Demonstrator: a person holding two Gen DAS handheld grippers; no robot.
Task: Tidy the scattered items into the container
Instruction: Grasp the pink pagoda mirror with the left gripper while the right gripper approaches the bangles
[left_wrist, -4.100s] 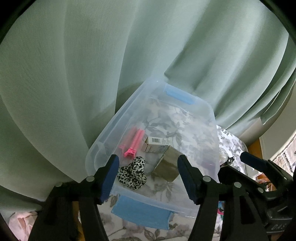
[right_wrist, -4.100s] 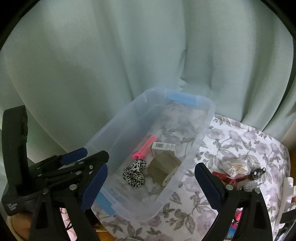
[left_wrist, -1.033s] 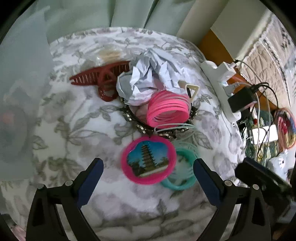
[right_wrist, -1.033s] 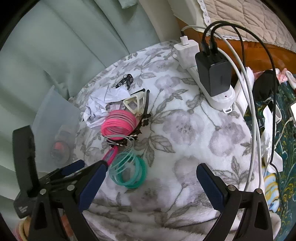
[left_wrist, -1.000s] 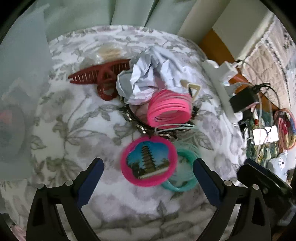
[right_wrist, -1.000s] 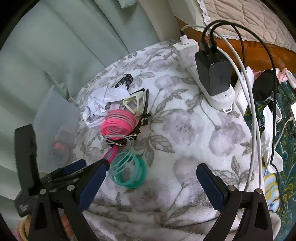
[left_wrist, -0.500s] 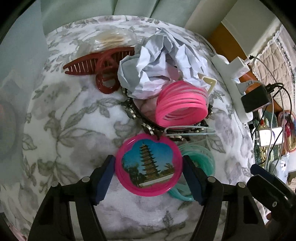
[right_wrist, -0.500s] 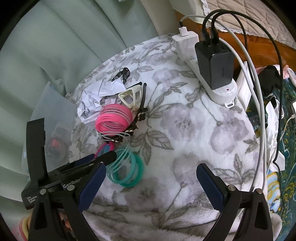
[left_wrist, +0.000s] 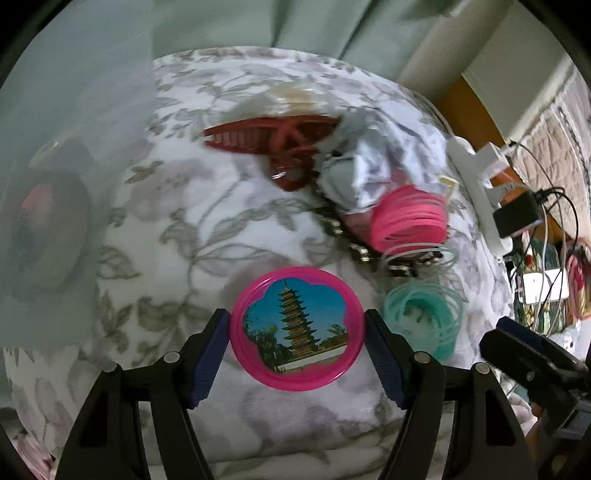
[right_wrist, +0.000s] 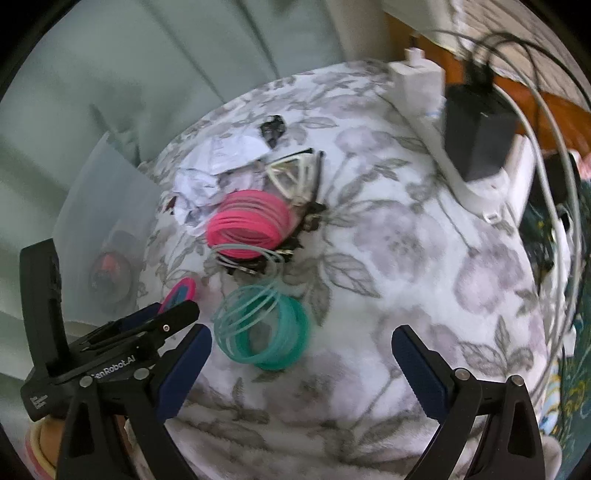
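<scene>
Left tool (left_wrist: 297, 345), angled down toward the floral-covered table (left_wrist: 177, 229): its two blue pads bear on opposite edges of the round pink pagoda mirror (left_wrist: 296, 328), pinching it. The mirror sits face-up, just beside the teal bangles (left_wrist: 424, 317); whether it is clear of the cloth cannot be told. Right tool (right_wrist: 301, 363), tilted down over the same table: fingers spread wide, empty, flanking bare cloth just below the teal bangles. Pink bangles (right_wrist: 247, 223), crumpled paper (right_wrist: 210, 166) and a red hair claw (left_wrist: 280, 144) lie clustered further back. The translucent container (right_wrist: 99, 236) stands at the table's left edge, its contents blurred.
</scene>
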